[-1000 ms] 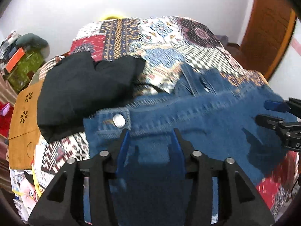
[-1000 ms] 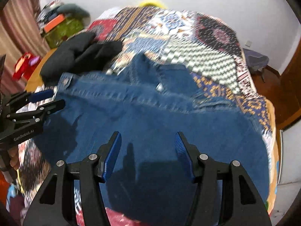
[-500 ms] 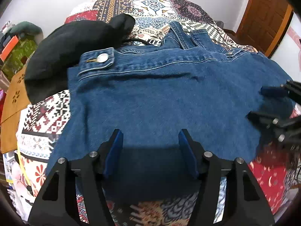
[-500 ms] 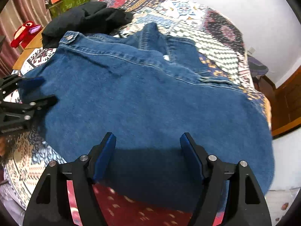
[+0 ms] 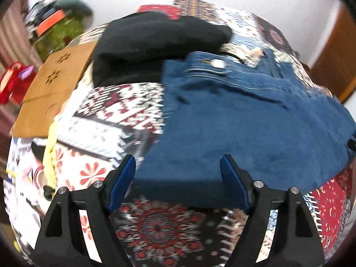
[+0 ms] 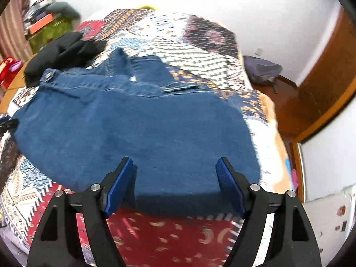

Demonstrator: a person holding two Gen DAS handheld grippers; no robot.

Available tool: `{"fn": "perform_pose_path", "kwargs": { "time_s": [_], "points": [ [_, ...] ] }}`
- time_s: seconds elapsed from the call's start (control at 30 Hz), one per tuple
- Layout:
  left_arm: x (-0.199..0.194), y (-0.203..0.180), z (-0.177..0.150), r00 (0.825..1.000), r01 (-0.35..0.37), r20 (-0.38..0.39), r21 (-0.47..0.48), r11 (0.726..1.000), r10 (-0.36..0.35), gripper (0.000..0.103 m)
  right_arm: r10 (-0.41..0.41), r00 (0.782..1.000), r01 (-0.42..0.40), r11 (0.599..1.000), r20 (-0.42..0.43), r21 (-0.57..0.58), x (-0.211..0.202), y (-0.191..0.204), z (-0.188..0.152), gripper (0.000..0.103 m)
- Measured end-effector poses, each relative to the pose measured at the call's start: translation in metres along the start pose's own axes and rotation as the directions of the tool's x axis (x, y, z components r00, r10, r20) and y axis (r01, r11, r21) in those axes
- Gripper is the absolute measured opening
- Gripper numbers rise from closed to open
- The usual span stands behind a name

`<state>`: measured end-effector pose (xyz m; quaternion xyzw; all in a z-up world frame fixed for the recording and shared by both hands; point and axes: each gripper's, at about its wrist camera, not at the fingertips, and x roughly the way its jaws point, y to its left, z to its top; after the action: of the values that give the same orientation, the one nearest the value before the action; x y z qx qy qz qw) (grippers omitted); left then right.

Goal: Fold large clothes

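Folded blue jeans (image 5: 240, 120) lie flat on a patchwork bedspread (image 5: 115, 115), waistband and metal button (image 5: 217, 63) at the far side. They also show in the right wrist view (image 6: 138, 129). My left gripper (image 5: 178, 173) is open and empty, hovering just before the jeans' near left edge. My right gripper (image 6: 174, 175) is open and empty, over the jeans' near right edge. A black garment (image 5: 155, 42) lies bunched beyond the jeans at the left; it also shows in the right wrist view (image 6: 64, 53).
A brown wooden board (image 5: 49, 89) and a red toy (image 5: 13, 82) lie left of the bed. Green boxes (image 6: 49, 31) stand at the far left. A grey bag (image 6: 262, 71) sits on the floor by a wooden door (image 6: 329, 71) at right.
Both grippers have pulled back toward the near edge of the jeans and opened wider. The left gripper has swung to the left. The jeans lie still.
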<state>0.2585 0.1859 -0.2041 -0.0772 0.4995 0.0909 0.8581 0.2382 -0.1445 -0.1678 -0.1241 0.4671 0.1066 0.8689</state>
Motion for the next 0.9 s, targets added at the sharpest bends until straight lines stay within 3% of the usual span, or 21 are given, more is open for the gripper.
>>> {"fn": "perform_pose_path", "kwargs": {
  "time_s": [0.13, 0.23, 0.33, 0.4, 0.53, 0.63, 0.8, 0.9],
  "points": [
    [-0.001, 0.028, -0.003, 1.0, -0.009, -0.002, -0.116, 0.993, 0.009, 0.079, 0.003, 1.0, -0.003, 0.996, 0.006, 0.085, -0.003, -0.026, -0.006, 0.075],
    [-0.005, 0.045, -0.009, 0.999, -0.053, -0.002, -0.207, 0.977, 0.054, 0.079, 0.015, 1.0, -0.016, 0.986, 0.01, 0.169, -0.007, -0.041, -0.009, 0.075],
    [-0.011, 0.057, -0.017, 0.999, -0.037, -0.002, -0.278, 0.96, 0.038, 0.078, 0.044, 0.999, -0.049, 0.972, 0.028, 0.228, -0.011, -0.047, -0.007, 0.075],
    [-0.016, 0.062, -0.023, 1.0, -0.008, 0.0, -0.321, 0.947, 0.009, 0.078, 0.055, 0.997, -0.065, 0.966, 0.046, 0.248, -0.015, -0.047, -0.004, 0.075],
    [-0.016, 0.064, -0.032, 0.99, 0.123, -0.01, -0.386, 0.914, -0.138, 0.079, 0.084, 0.993, -0.103, 0.963, 0.087, 0.248, -0.025, -0.036, 0.005, 0.075],
    [-0.006, 0.056, -0.036, 0.953, 0.259, -0.036, -0.416, 0.872, -0.3, 0.079, 0.104, 0.989, -0.126, 0.968, 0.106, 0.218, -0.028, -0.021, 0.009, 0.075],
    [0.015, 0.036, -0.038, 0.892, 0.367, -0.077, -0.453, 0.812, -0.446, 0.079, 0.147, 0.986, -0.155, 0.982, 0.077, 0.111, -0.021, 0.013, 0.009, 0.075],
    [0.029, 0.03, -0.037, 0.826, 0.457, -0.047, -0.527, 0.717, -0.561, 0.079, 0.148, 0.988, -0.152, 0.986, 0.054, 0.071, -0.014, 0.029, 0.006, 0.075]
  ]
}}
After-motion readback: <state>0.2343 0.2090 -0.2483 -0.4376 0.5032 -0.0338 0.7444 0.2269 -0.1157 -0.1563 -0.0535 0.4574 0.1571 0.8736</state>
